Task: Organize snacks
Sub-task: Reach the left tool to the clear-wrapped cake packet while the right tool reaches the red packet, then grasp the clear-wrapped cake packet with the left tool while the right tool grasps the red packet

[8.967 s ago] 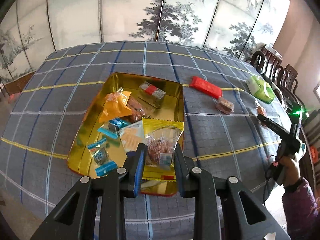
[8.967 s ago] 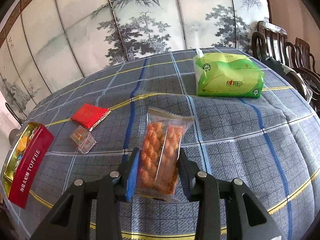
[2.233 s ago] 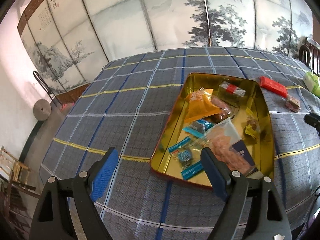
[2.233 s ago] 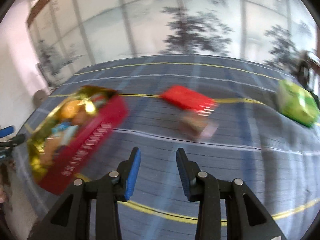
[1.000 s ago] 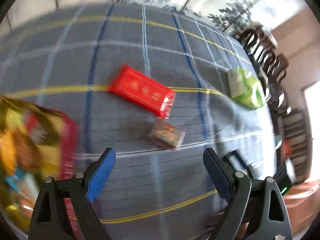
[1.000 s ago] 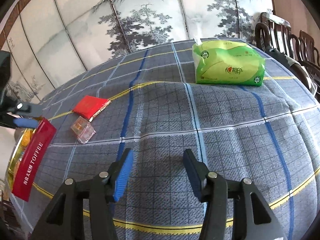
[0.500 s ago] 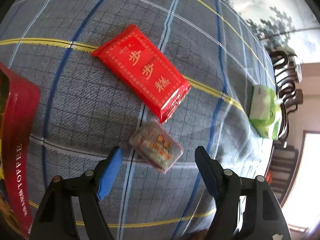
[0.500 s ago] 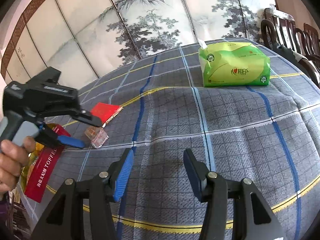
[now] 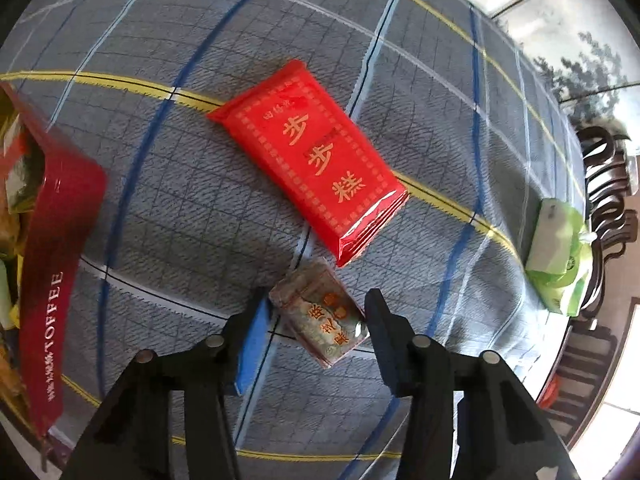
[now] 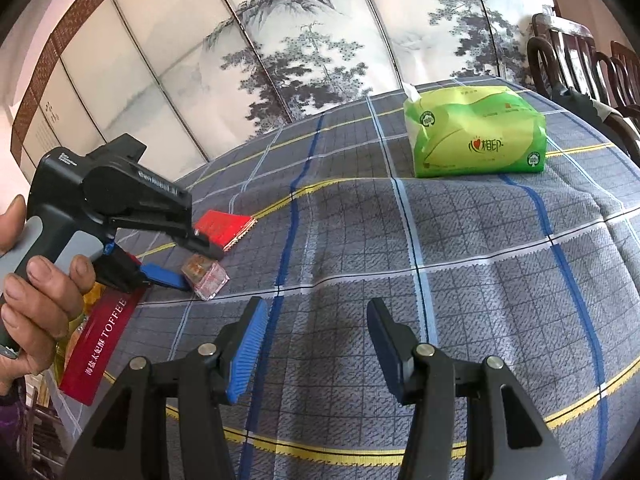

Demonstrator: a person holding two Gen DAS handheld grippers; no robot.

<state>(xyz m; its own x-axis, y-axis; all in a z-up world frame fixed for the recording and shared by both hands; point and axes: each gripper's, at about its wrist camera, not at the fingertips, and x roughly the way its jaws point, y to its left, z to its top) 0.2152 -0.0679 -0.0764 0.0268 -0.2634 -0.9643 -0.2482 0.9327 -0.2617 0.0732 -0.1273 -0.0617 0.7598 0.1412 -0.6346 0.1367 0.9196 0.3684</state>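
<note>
Toffee tin [image 9: 52, 264] cut by left edge; contents mostly hidden.

The left gripper [image 9: 316, 332] has left the tin [image 9: 52, 264], where 9 seconds ago it held a snack bag, and now points down over the table [image 9: 168, 208]. Its jaws, wide a second ago, are closing around the clear-wrapped candy [image 9: 320, 320]. The right gripper [image 10: 316, 340] no longer holds its twisted snack; its fingers [image 10: 248, 344] stand empty.
</note>
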